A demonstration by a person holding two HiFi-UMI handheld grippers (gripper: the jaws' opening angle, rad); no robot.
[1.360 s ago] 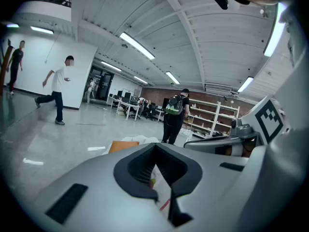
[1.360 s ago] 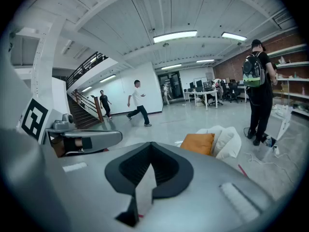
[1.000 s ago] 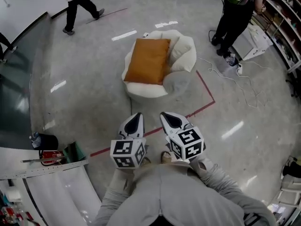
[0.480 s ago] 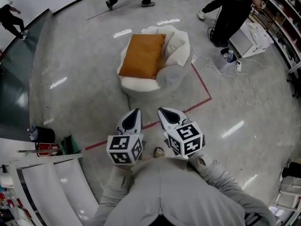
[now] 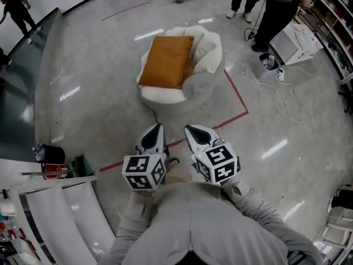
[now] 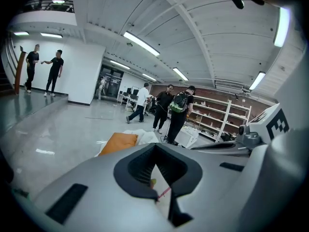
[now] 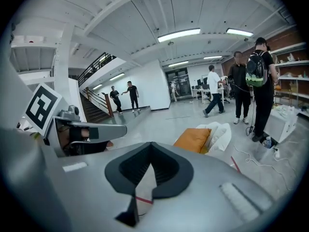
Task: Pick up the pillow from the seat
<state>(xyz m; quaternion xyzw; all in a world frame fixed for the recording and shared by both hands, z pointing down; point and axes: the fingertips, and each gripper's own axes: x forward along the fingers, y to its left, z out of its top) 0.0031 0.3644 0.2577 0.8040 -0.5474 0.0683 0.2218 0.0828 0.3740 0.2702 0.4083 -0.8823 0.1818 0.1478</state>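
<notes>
An orange pillow (image 5: 165, 62) lies flat on a round white cushioned seat (image 5: 165, 97) on the floor ahead of me. Both grippers are held side by side in front of my chest, well short of the seat. My left gripper (image 5: 156, 129) is shut with nothing in it, and so is my right gripper (image 5: 194, 130). In the left gripper view the pillow (image 6: 119, 142) shows just past the closed left gripper (image 6: 155, 164). From the right gripper view, the pillow (image 7: 193, 139) rests against the seat's white back (image 7: 219, 129), beyond the closed right gripper (image 7: 150, 164).
A red tape line (image 5: 234, 101) runs on the floor right of and in front of the seat. White cables (image 5: 276, 95) and a white box (image 5: 295, 40) lie at the right. Several people (image 5: 276, 10) stand behind. A white counter (image 5: 49, 214) curves at lower left.
The seat with the pillow has shifted a little up and left in the head view, and both grippers ride slightly higher. People at the back have walked to the right.
</notes>
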